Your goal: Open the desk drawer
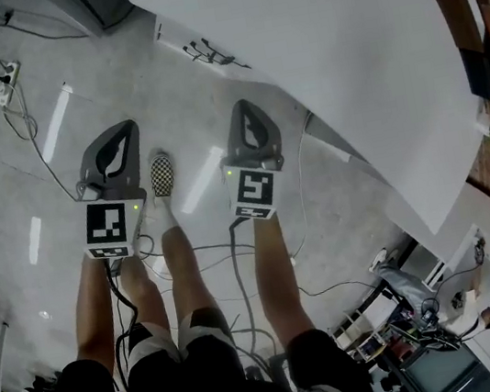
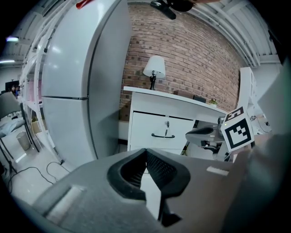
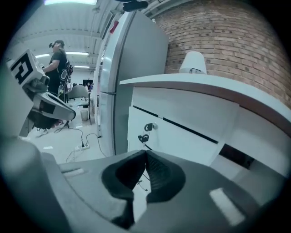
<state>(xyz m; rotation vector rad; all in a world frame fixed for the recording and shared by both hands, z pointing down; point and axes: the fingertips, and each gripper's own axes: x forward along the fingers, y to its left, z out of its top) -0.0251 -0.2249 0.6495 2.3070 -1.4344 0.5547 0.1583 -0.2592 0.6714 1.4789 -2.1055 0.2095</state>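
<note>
The white desk (image 2: 182,102) stands against a brick wall. Its drawer front (image 2: 150,127) carries a dark bar handle (image 2: 163,135) with a key (image 2: 167,124) in the lock above it. In the right gripper view the same drawer (image 3: 177,139) shows at an angle, with its lock (image 3: 148,127) and handle (image 3: 143,138). My left gripper (image 2: 146,152) is shut and empty, well short of the desk. My right gripper (image 3: 146,153) is also shut on nothing, closer to the drawer. From the head view both grippers (image 1: 125,127) (image 1: 243,105) hover side by side over the floor; the desk top (image 1: 322,47) hides the drawer.
A tall white fridge (image 2: 77,86) stands left of the desk. A lamp (image 2: 154,69) sits on the desk top. Cables and a power strip (image 1: 7,83) lie on the floor. A person (image 3: 58,59) stands far behind, and a shoe (image 1: 161,174) shows between the grippers.
</note>
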